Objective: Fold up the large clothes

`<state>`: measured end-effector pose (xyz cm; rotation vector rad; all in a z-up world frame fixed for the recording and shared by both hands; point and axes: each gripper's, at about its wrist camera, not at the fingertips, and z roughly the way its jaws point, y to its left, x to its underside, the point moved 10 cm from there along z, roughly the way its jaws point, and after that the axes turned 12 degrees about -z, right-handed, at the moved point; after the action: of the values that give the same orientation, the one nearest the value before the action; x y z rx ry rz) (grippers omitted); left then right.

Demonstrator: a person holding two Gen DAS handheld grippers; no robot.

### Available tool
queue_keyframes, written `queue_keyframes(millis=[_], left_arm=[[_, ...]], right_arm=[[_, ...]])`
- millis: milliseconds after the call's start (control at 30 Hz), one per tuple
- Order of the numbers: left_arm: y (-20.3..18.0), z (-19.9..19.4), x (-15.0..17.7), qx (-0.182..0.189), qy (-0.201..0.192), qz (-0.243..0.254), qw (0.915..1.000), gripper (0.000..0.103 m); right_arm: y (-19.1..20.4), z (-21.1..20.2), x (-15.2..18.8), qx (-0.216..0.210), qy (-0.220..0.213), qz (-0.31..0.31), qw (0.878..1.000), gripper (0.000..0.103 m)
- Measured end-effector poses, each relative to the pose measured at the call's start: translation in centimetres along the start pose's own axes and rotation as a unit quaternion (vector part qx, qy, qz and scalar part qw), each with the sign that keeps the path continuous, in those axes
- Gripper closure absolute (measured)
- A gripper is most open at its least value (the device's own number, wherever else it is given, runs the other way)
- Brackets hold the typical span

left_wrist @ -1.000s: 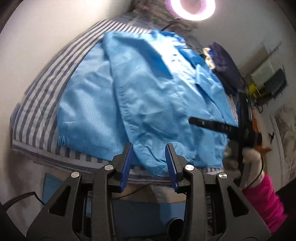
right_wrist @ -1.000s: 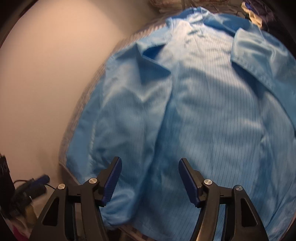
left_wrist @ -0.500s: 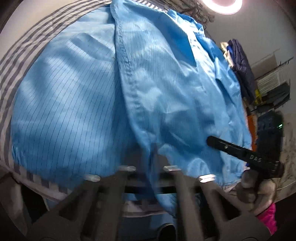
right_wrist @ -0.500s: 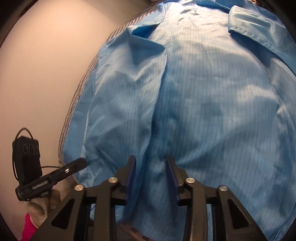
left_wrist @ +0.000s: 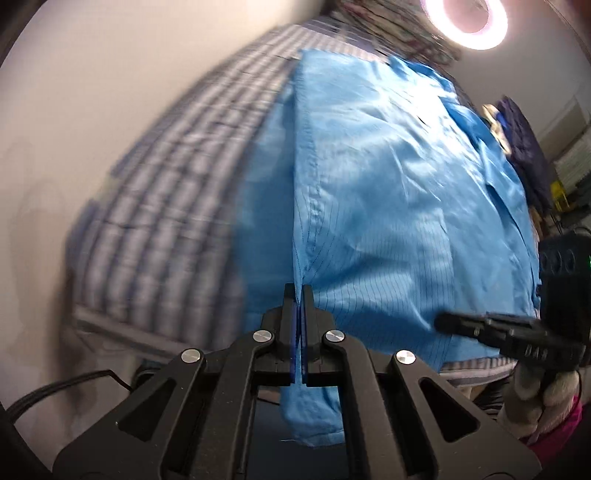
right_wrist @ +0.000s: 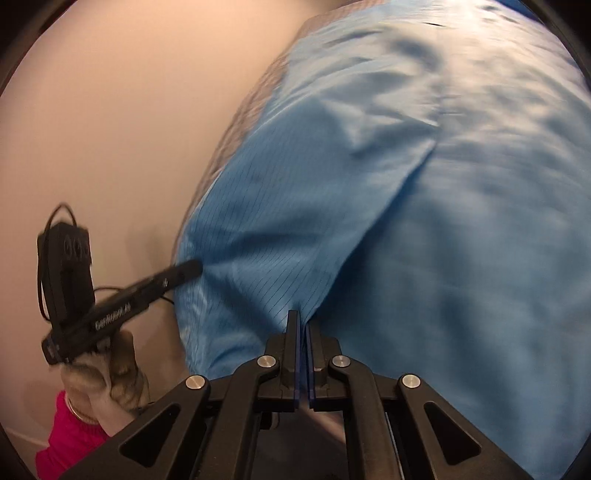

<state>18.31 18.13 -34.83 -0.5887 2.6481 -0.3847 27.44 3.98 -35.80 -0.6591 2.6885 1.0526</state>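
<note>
A large light-blue pinstriped coat [left_wrist: 388,206] lies spread over a bed with a grey-and-white striped sheet [left_wrist: 177,192]. My left gripper [left_wrist: 299,290] is shut on the coat's near hem, right at a stitched seam, and a flap of blue cloth hangs down below its jaws. My right gripper [right_wrist: 303,319] is shut on the hem of the same coat [right_wrist: 424,184] where a fold runs into the pinch. Each gripper shows in the other's view: the right one [left_wrist: 441,320] at the hem on the right, the left one [right_wrist: 195,266] at the coat's left edge.
A lit ring lamp [left_wrist: 467,22] stands beyond the bed's far end. Dark blue clothes [left_wrist: 524,136] are heaped at the far right. A gloved hand with a pink sleeve [right_wrist: 77,424] holds the left gripper. A pale wall [right_wrist: 122,122] runs along the bed's left side.
Both grippers went from open to shut on the coat's near hem. Both dropped in toward the cloth, then pulled back with it, and the hem has lifted into taut folds.
</note>
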Motion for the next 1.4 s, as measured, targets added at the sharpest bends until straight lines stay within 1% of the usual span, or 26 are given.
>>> queue_keyframes(millis=[133,233,333,400,467,533,567,600,633,667,700,733,767,800,833,900,933,967,1033,1067,1133,1167,1233,1300,1400], left_arm=[[1.9,0.4,-0.1,-0.012,-0.001,-0.010,0.9999,0.103],[2.6,1.4,0.3,-0.017,0.004,-0.011,0.9998,0.103],[2.2,2.1,0.5,-0.017,0.005,-0.006,0.9998,0.103],[1.6,2.4,0.8,-0.011,0.009,-0.005,0.9999,0.103],[1.0,2.3,0.9,0.004,0.015,-0.005,0.9999,0.103],[1.1,1.9,0.9,0.017,0.021,-0.013,0.9995,0.103],[1.1,1.7,0.9,0.026,0.027,-0.021,0.9991,0.103],[1.4,1.6,0.8,0.025,0.027,-0.024,0.9990,0.103],[1.6,1.4,0.7,0.021,0.027,-0.023,0.9991,0.103],[1.9,1.3,0.7,0.010,0.028,-0.020,0.9994,0.103],[2.0,1.3,0.6,0.009,0.028,-0.019,0.9994,0.103],[2.1,1.1,0.6,0.009,0.028,-0.020,0.9994,0.103],[2.2,0.9,0.4,0.011,0.024,-0.025,0.9993,0.102],[2.2,0.6,0.2,0.012,0.018,-0.029,0.9993,0.101],[2.4,0.6,0.0,0.011,0.015,-0.030,0.9994,0.097],[2.8,0.4,-0.6,0.011,0.006,-0.039,0.9992,0.081],[3.0,0.4,-1.1,0.016,0.000,-0.052,0.9985,0.069],[3.1,0.3,-1.5,0.025,-0.005,-0.063,0.9977,0.067],[3.3,0.4,-2.1,0.035,-0.005,-0.075,0.9965,0.067],[3.3,0.6,-2.4,0.040,-0.004,-0.078,0.9962,0.065],[3.4,0.9,-2.7,0.043,-0.002,-0.080,0.9959,0.060],[3.4,1.2,-2.9,0.043,-0.001,-0.079,0.9959,0.059],[3.3,1.8,-3.0,0.039,0.002,-0.075,0.9965,0.059],[3.2,2.3,-3.3,0.033,0.001,-0.070,0.9970,0.059],[3.3,3.1,-4.0,0.030,-0.003,-0.073,0.9969,0.059]], right_arm=[[2.9,2.3,-0.7,0.007,0.015,-0.037,0.999,0.103],[3.0,2.5,-0.4,0.019,0.025,-0.050,0.998,0.103],[2.0,2.2,0.1,0.034,0.033,-0.051,0.998,0.103],[1.0,1.8,0.4,0.042,0.037,-0.041,0.998,0.103],[0.2,1.0,0.5,0.054,0.037,-0.039,0.997,0.103],[-0.1,-0.2,0.4,0.066,0.029,-0.050,0.996,0.103],[0.0,-1.0,0.3,0.065,0.020,-0.054,0.996,0.102],[-0.1,-1.6,-0.1,0.064,0.013,-0.055,0.996,0.097],[-0.4,-2.5,-0.5,0.067,0.000,-0.052,0.996,0.089],[-0.6,-3.2,-0.8,0.069,-0.011,-0.051,0.996,0.082],[-0.8,-3.8,-1.5,0.071,-0.027,-0.051,0.996,0.072],[-1.0,-4.5,-1.7,0.073,-0.038,-0.051,0.995,0.071],[-1.2,-4.6,-3.1,0.072,-0.048,-0.049,0.995,0.071],[-1.1,-4.6,-3.8,0.067,-0.056,-0.049,0.995,0.071],[-0.9,-4.5,-4.7,0.065,-0.063,-0.051,0.995,0.071],[-0.5,-3.6,-6.6,0.076,-0.072,-0.063,0.993,0.071],[-0.3,-3.1,-7.6,0.085,-0.075,-0.076,0.991,0.071],[-0.1,-2.6,-8.4,0.095,-0.076,-0.086,0.989,0.071],[-0.2,-1.7,-10.5,0.117,-0.084,-0.107,0.984,0.071],[-0.1,-0.5,-11.4,0.126,-0.085,-0.113,0.982,0.071],[-1.0,1.1,-13.5,0.148,-0.082,-0.113,0.979,0.071],[-1.0,2.0,-13.9,0.154,-0.081,-0.110,0.979,0.071],[-1.9,4.0,-15.3,0.160,-0.075,-0.096,0.979,0.071],[-2.0,6.0,-16.2,0.153,-0.070,-0.085,0.982,0.071],[-1.0,8.4,-16.2,0.142,-0.049,-0.091,0.984,0.071]])
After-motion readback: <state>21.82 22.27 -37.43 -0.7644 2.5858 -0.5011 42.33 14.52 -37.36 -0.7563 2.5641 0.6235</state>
